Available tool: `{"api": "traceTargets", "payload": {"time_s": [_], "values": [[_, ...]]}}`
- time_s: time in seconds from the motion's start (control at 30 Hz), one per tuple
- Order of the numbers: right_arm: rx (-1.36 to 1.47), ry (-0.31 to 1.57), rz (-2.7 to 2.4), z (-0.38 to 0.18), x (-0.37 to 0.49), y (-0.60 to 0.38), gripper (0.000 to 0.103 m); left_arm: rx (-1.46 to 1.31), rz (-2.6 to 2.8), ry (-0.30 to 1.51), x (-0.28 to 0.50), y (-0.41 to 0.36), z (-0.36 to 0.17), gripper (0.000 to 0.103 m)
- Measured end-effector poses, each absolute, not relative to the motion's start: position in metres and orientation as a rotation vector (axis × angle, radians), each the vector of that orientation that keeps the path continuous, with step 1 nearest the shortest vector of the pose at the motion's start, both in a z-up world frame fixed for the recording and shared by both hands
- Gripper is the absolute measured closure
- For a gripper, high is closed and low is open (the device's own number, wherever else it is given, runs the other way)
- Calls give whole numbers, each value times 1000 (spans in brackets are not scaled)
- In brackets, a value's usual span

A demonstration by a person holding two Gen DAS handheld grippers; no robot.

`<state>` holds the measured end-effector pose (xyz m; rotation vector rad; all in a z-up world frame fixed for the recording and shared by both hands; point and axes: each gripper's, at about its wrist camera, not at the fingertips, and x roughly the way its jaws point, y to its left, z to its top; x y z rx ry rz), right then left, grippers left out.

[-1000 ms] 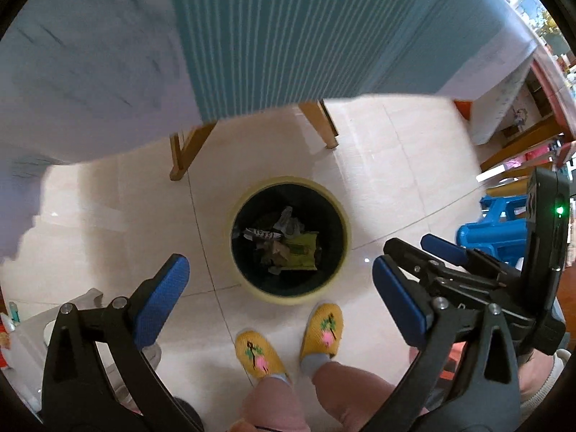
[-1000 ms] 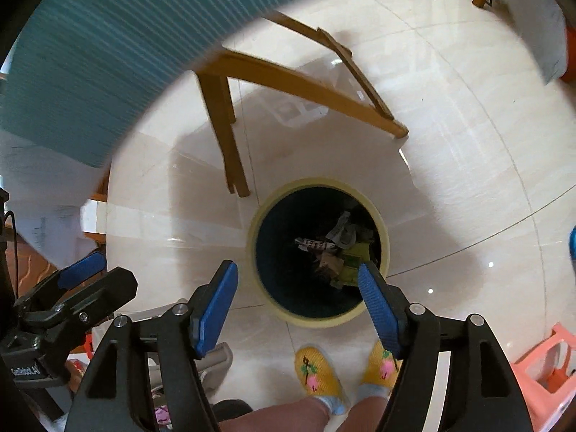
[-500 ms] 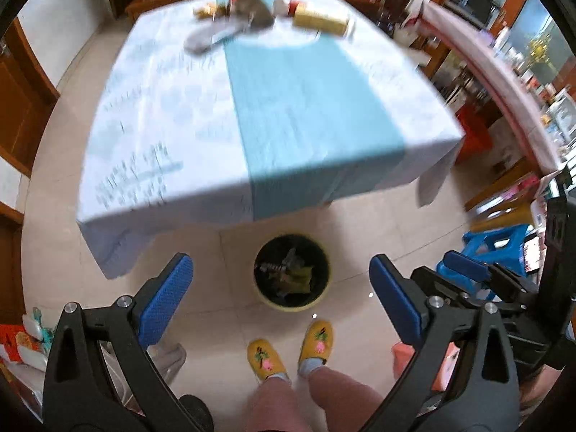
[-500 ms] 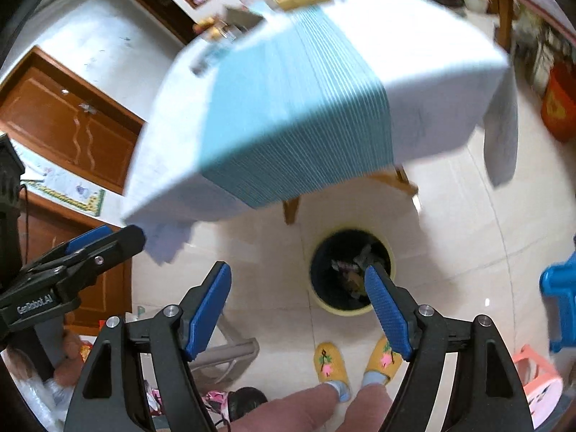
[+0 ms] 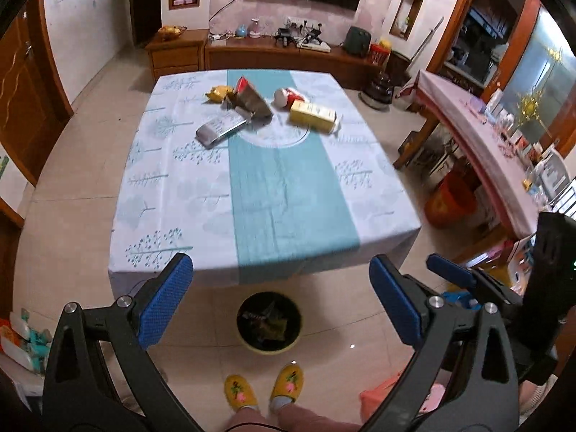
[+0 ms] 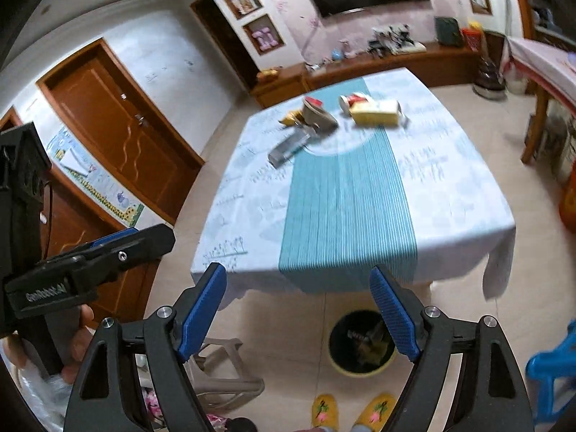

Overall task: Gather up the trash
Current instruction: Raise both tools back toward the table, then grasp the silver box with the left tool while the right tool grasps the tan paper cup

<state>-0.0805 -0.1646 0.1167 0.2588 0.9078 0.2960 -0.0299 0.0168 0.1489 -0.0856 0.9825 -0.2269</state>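
Change since a second ago: both cameras have tilted up from the floor, so the whole table top with its trash now shows where only the bin and cloth edge filled the frame.

Left wrist view
- Left gripper (image 5: 280, 304): blue pads spread wide, nothing between them, held over the floor short of the table's near edge.
- Trash bin (image 5: 269, 322): black inside with a yellowish rim, on the tiled floor just in front of the table, wrappers lying in it.
- Table (image 5: 172, 194): covered by a white patterned cloth with a teal stripe down the middle.
- Trash on table: all at the far end. A yellow box (image 5: 312, 112) lies on its side right of the stripe, a red-and-white cup (image 5: 286, 96) tipped over just behind it, a brown bag (image 5: 253, 102) on the stripe, a small yellow wrapper (image 5: 217, 92) to its left, a silver packet (image 5: 220, 131) nearer the camera.
- Right gripper (image 5: 457, 280): seen at the right edge, partly hidden behind the left one.
- Slippers (image 5: 264, 387): yellow, on the floor below the bin.

Right wrist view
- Right gripper (image 6: 298, 315): pads set wide apart, holding nothing.
- Bin: on the floor between the pads and the table, partly behind the right pad.
- Left gripper (image 6: 108, 252): at the left edge, fingers pointing toward the table; its opening cannot be judged here.
- Trash: the same cluster, blurred, at the table's far end.
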Motion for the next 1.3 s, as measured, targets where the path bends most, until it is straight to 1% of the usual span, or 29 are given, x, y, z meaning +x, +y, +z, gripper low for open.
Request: {"api": "traceTargets", "payload": {"time_s": [0.1,0.33,0.4,0.43,0.47,0.63,0.73,0.87,1.0,1.17,1.3], "values": [[227,891,320,131,-67,-164,20,-115,-227,980,-22,15,156,6],[181,864,353,136,-24,-161,20,-118,-150,979,10,24,153,6],[164,856,359,134,-11,-158,20,-112,-146,998,24,29,144,9],[151,849,360,133,-3,-155,20,-105,-145,1007,32,31,140,15],[140,844,358,131,5,-153,20,-91,-137,1017,42,34,136,19],[103,825,326,120,53,-143,20,-52,-132,1025,97,48,111,19],[114,829,286,111,91,-137,20,-66,-185,1046,143,59,94,19],[144,844,216,96,149,-129,20,-91,-248,1144,218,73,64,19],[145,889,168,77,217,-110,20,-52,-280,1210,293,80,32,19],[162,925,114,45,294,-92,20,-8,-314,1294,366,76,-19,19],[130,957,93,18,341,-77,20,20,-325,1348,407,71,-62,19]]}}
